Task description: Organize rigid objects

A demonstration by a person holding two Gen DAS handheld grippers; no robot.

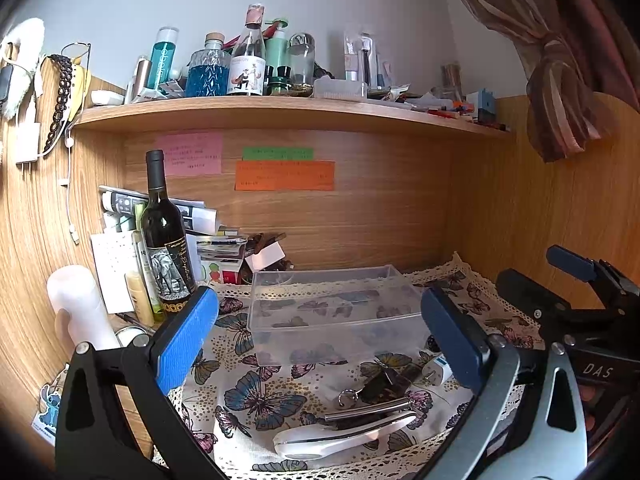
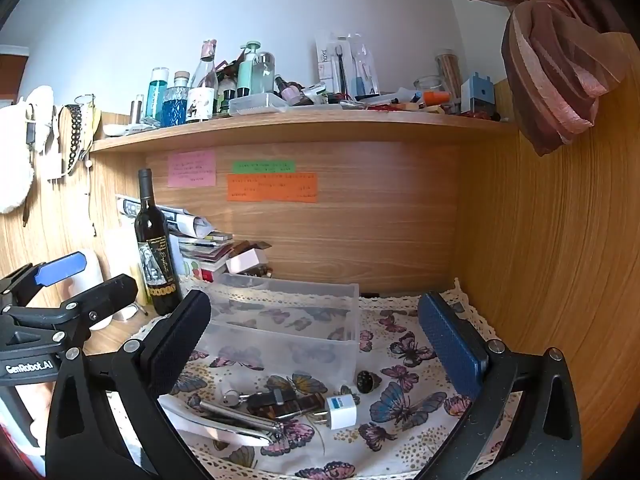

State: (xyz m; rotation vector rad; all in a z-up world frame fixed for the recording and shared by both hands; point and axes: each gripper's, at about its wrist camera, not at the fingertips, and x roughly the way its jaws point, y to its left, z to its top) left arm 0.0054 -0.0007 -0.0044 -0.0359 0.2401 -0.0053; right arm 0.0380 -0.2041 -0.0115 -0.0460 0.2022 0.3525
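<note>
Clear plastic bin (image 1: 332, 312) empty, on butterfly cloth (image 1: 256, 396), mid-desk. Just before it: white plug (image 2: 341, 412), dark clip (image 2: 280, 400), white-and-metal tool (image 1: 340, 432). Left gripper (image 1: 320, 340) jaws wide, nothing between; right gripper (image 2: 320, 348) likewise. Wine bottle (image 1: 164, 240) left of bin.

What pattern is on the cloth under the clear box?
Butterflies on white cloth with a lace edge, clearest in the right wrist view.
</note>
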